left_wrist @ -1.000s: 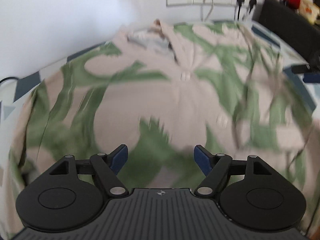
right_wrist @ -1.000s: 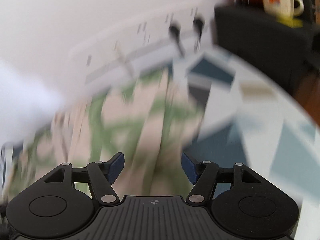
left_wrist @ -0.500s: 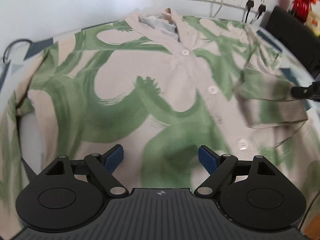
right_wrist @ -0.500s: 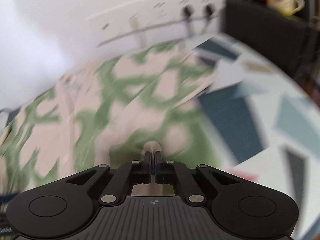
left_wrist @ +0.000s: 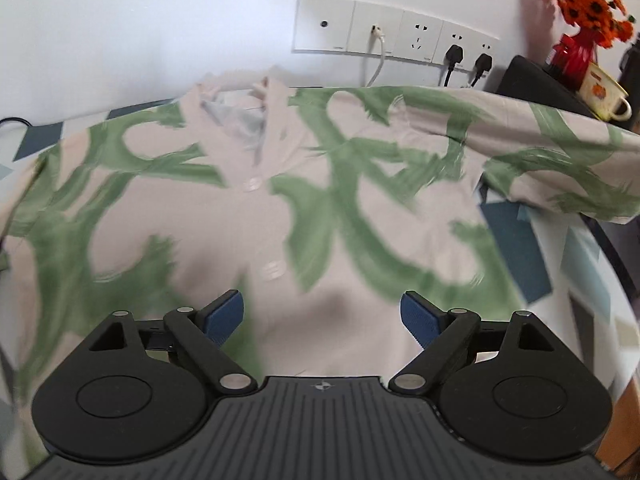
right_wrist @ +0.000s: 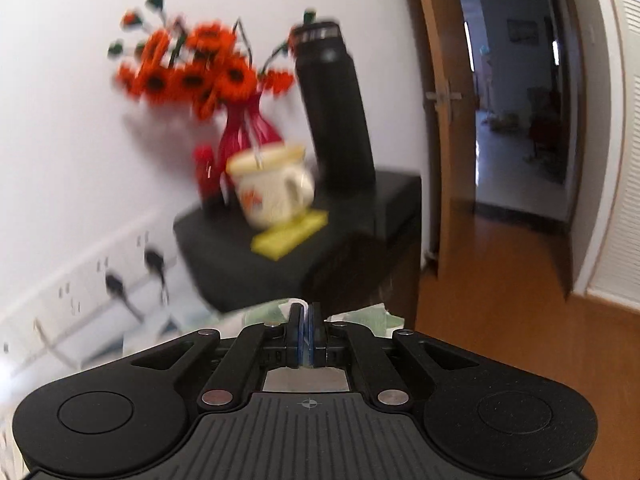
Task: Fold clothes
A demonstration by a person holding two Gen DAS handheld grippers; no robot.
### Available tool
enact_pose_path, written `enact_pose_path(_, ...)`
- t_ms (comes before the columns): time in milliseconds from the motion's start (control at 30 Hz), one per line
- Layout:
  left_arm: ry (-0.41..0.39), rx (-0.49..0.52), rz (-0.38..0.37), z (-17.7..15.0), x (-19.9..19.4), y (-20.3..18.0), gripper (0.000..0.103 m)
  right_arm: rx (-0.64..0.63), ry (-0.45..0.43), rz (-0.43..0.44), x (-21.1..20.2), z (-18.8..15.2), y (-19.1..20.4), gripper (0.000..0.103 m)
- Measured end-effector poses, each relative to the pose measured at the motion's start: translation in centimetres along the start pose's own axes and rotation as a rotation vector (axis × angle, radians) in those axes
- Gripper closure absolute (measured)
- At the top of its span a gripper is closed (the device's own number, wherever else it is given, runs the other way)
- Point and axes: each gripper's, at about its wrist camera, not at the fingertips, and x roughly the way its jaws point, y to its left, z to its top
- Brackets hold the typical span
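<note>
Fingertips of the right gripper [right_wrist: 306, 334], spread wide a second ago, are now pinched flat on a thin edge of the shirt [left_wrist: 280, 208] and carry its right sleeve [left_wrist: 560, 168] up off the table [left_wrist: 516, 248], toward the side with the wall sockets [left_wrist: 396, 38] and away from the body, so a sleeve fold looks under way. Left gripper [left_wrist: 322, 316] hovers wide open and empty over the hem below the buttons; soft, limp cream cloth with brushy green strokes lies spread flat, collar nearest the sockets

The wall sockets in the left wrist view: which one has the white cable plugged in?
The second socket plate from the left holds the white cable. The two black plugs sit in plates further right.
</note>
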Motion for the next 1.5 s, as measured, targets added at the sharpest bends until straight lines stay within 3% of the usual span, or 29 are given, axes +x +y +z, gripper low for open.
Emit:
enact_pose_path(133, 0.022, -0.034, 0.056, 0.3, 1.0, -1.5, 0.015, -0.059, 0.034, 0.143, 2.1, 2.5, -0.5, 0.102)
enact_pose_path(267, 0.043, -0.068, 0.111, 0.7, 2.0, -3.0, 0.015, -0.14, 0.146, 0.377, 3.9, 3.1, 2.2, 0.102)
enact_pose_path(400, 0.065, -0.106, 0.168, 0.9, 2.9, -4.3, 0.015, -0.261, 0.226, 0.531, 5.9, 2.2, 7.7, 0.102)
enact_pose_path(567, 0.077, -0.266, 0.282, -0.8, 1.7, -0.8, 0.01, -0.324, 0.224, 0.76, 5.6, 1.3, 17.0, 0.102)
enact_pose_path(667, 0.095, -0.342, 0.361, -2.1, 1.8, 0.9, 0.01, -0.34, 0.269, 0.898, 4.7, -1.3, 22.4, 0.101)
enact_pose_path(800, 0.118, -0.33, 0.429, -3.6, 1.2, 2.1, 0.008, -0.476, 0.441, 0.852, 5.4, -8.2, 26.7, 0.095)
enact_pose_path(867, 0.135, -0.339, 0.445, -4.5, 0.8, 3.0, 0.006, -0.54, 0.527, 0.815, 5.8, -11.4, 28.3, 0.067)
enact_pose_path(1033, 0.169, -0.383, 0.496, -6.1, -0.2, 6.1, 0.006, -0.585, 0.517, 0.765, 5.7, -13.2, 28.1, 0.05)
enact_pose_path(1167, 0.122, -0.392, 0.492, -5.0, -1.0, 8.4, 0.006, -0.57, 0.481, 0.695, 8.1, -11.6, 27.5, 0.049)
enact_pose_path(1233, 0.044, -0.264, 0.437, -0.8, -1.3, 9.2, 0.006, -0.603, 0.441, 0.631, 9.0, -10.4, 28.1, 0.052)
enact_pose_path(1300, -0.059, -0.109, 0.432, 4.4, -2.1, 9.5, 0.005, -0.689, 0.335, 0.619, 8.4, -9.4, 31.0, 0.052)
enact_pose_path(1333, -0.103, -0.052, 0.443, 7.0, -2.4, 9.6, 0.003, -0.723, 0.283, 0.65, 7.6, -9.0, 32.7, 0.037)
enact_pose_path(1367, -0.14, 0.001, 0.449, 9.4, -2.6, 9.8, 0.0, -0.751, 0.244, 0.682, 7.0, -8.6, 34.3, 0.005)
enact_pose_path(1433, -0.135, 0.05, 0.398, 12.8, -2.0, 11.1, 0.0, -0.764, 0.254, 0.738, 6.5, -8.1, 37.0, 0.001)
enact_pose_path(1500, -0.127, 0.005, 0.265, 14.6, -0.8, 13.4, 0.0, -0.735, 0.302, 0.731, 6.9, -8.2, 38.9, 0.001)
